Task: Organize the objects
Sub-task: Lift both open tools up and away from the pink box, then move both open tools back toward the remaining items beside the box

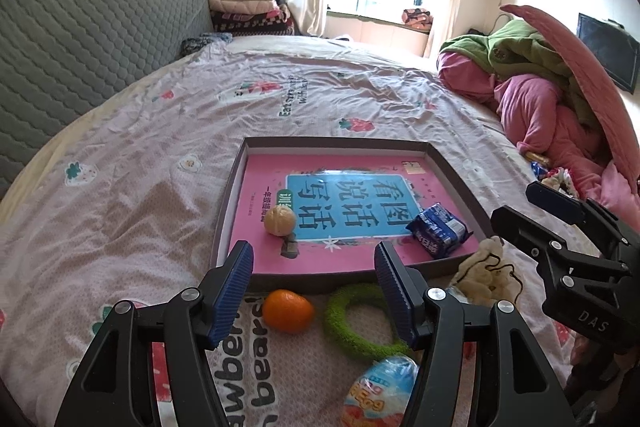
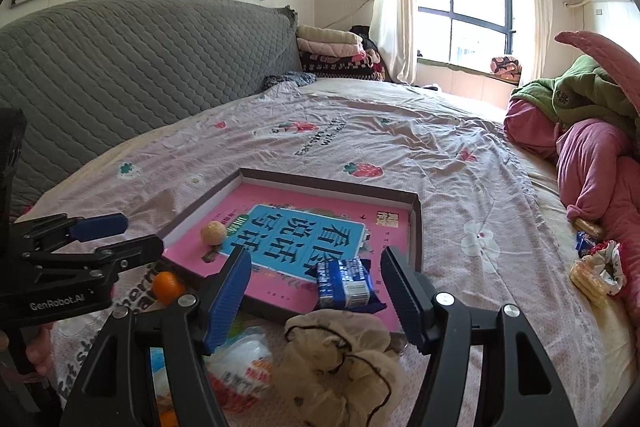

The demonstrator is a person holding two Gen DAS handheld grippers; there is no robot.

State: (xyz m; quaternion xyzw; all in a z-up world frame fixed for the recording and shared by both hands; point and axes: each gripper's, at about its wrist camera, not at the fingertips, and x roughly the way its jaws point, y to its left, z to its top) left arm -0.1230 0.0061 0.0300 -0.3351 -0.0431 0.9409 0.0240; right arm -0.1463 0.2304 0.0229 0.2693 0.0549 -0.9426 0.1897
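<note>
1. Both tools are spread wide and carrying nothing: our left tool (image 1: 314, 293) hangs over the near edge of the tray, and our right tool (image 2: 316, 293) hangs just beside it, pointing down at the same spot.
2. On the bed sits the shallow cardboard tray (image 1: 452, 167), with a pink picture book (image 1: 344, 203) lying flat inside as its floor.
3. Two items are already in: a walnut (image 1: 281, 221) resting on the book's left part, and a blue snack packet (image 1: 438, 230) at the near right corner.
4. Outside the tray, on the bedsheet (image 1: 160, 155) along its near edge, we've got a mandarin orange (image 1: 288, 310), a green fuzzy ring (image 1: 354, 323), a wrapped toy egg (image 1: 382, 389), and a cream scrunchie (image 2: 340, 359).
5. By our reading, we're between picks, with four items to gather.
6. Next move for the left tool: drop onto the mandarin, which lies just below its left finger (image 1: 232, 291), and close gently since it will roll.
7. For the right tool, the scrunchie lies straight ahead between its fingers; soft fabric wants a deep, low pinch.
</note>
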